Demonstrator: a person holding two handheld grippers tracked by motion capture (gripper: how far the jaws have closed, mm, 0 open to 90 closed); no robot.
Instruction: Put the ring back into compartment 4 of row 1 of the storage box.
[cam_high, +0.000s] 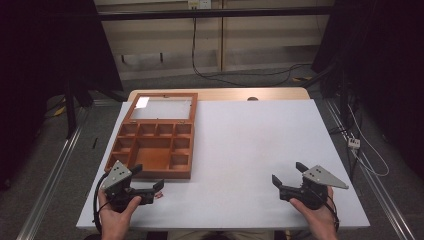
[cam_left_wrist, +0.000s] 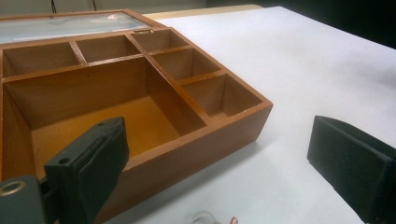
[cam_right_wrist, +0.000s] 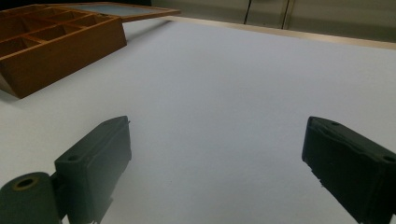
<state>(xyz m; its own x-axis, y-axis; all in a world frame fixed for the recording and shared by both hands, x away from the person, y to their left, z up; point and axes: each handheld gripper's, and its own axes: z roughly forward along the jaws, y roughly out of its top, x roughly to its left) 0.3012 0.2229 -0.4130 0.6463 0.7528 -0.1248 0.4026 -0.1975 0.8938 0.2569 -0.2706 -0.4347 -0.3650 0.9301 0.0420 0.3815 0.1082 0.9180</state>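
The wooden box (cam_high: 152, 145) lies open at the near-left part of the white table (cam_high: 250, 150), its glass-paned lid (cam_high: 161, 107) folded flat behind it and its compartments bare as far as the views reach. The left gripper (cam_high: 145, 181) rests low just in front of the box's near wall, its jaws spread wide with nothing between them; in the left gripper view one jaw overlaps the big central compartment (cam_left_wrist: 98, 126) and the other stands over bare table. The right gripper (cam_high: 289, 176) sits well apart on the right side, jaws likewise spread and empty, pointing across open tabletop toward the box (cam_right_wrist: 56, 44). At the bottom edge of the left gripper view, just beside the box's front wall, something small, pale and reddish (cam_left_wrist: 212, 218) peeks in; it may be a little item meant for the box, but too little of it shows to be sure. Judging by this, the work in hand is either picking that piece up or closing the lid. For the first, the left gripper should tip down and settle both jaws around the piece before squeezing, keeping clear of the box wall so it isn't shoved. For the second, approach the lid's far edge gently and swing it over slowly, since the glass pane and small hinges would not take a knock well.
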